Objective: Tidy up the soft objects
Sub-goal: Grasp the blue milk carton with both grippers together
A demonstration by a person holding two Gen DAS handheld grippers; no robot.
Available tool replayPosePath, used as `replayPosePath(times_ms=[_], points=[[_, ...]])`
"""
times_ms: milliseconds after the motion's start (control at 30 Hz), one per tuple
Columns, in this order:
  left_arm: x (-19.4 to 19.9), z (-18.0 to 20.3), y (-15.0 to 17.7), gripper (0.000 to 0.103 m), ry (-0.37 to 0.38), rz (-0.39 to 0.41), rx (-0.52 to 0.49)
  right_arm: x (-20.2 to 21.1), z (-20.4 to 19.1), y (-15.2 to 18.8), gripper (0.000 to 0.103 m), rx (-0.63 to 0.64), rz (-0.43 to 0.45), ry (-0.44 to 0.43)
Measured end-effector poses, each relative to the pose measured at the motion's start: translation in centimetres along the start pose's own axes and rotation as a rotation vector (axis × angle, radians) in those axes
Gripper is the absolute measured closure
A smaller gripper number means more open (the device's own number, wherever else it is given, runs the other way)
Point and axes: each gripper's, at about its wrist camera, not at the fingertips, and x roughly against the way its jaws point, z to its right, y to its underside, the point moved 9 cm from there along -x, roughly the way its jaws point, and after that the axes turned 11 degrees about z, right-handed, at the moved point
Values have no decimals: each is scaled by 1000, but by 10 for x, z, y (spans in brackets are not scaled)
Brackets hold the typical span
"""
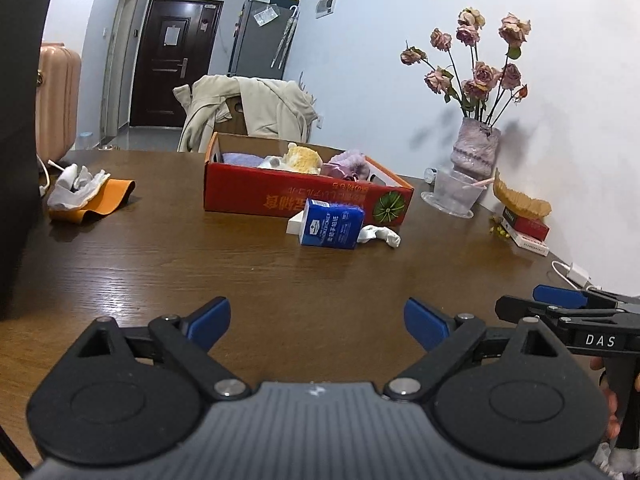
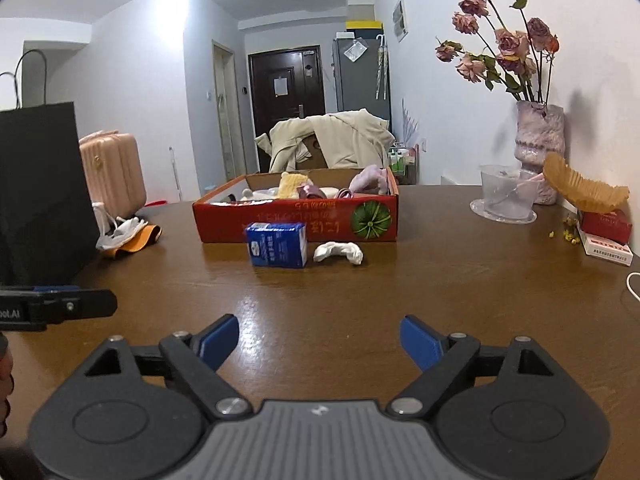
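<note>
A red cardboard box [image 1: 280, 196] [image 2: 280, 222] stands mid-table and holds soft things: a yellow plush [image 1: 302, 158] [image 2: 292, 184], a purple soft item [image 1: 350, 162] [image 2: 370, 180] and a lavender cloth [image 1: 240, 159]. In front of it lie a blue tissue pack [image 1: 332, 224] [image 2: 277, 245] and a crumpled white cloth [image 1: 380, 235] [image 2: 340, 252]. A white cloth on an orange cloth [image 1: 86, 196] [image 2: 128, 236] lies at the left. My left gripper [image 1: 316, 322] and right gripper [image 2: 319, 336] are open and empty, low over the near table, well short of the pack.
A black bag [image 2: 40, 192] stands at the left edge. A vase of dried roses [image 1: 476, 152] [image 2: 540, 148], a clear glass bowl [image 1: 454, 196] [image 2: 506, 200], red boxes [image 2: 606, 232] and a white cable [image 1: 570, 272] sit along the right wall. A coat-draped chair [image 1: 248, 108] stands behind the table.
</note>
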Motion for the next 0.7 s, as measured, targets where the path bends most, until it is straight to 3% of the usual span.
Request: replayPosePath(times_ms=[167, 233, 367, 467, 567, 633, 700], points=[[-41, -1, -19, 29, 41, -10, 23, -42, 4, -8, 23, -92, -49, -73], [-70, -2, -31, 37, 42, -21, 17, -66, 4, -15, 30, -106, -59, -86], [-129, -7, -53, 40, 67, -44, 39, -120, 1, -36, 32, -139, -64, -123], [-173, -13, -59, 48, 93, -91, 98, -163, 1, -49, 40, -205, -81, -154], [-205, -23, -54, 64, 93, -143, 157, -202, 1, -51, 54, -256, -123, -169], [-218, -26, -46, 79, 131, -174, 197, -223, 2, -44, 76, -290, -164, -172], [-225, -29, -39, 81, 141, -181, 220, -235, 2, -37, 81, -314, -192, -184]])
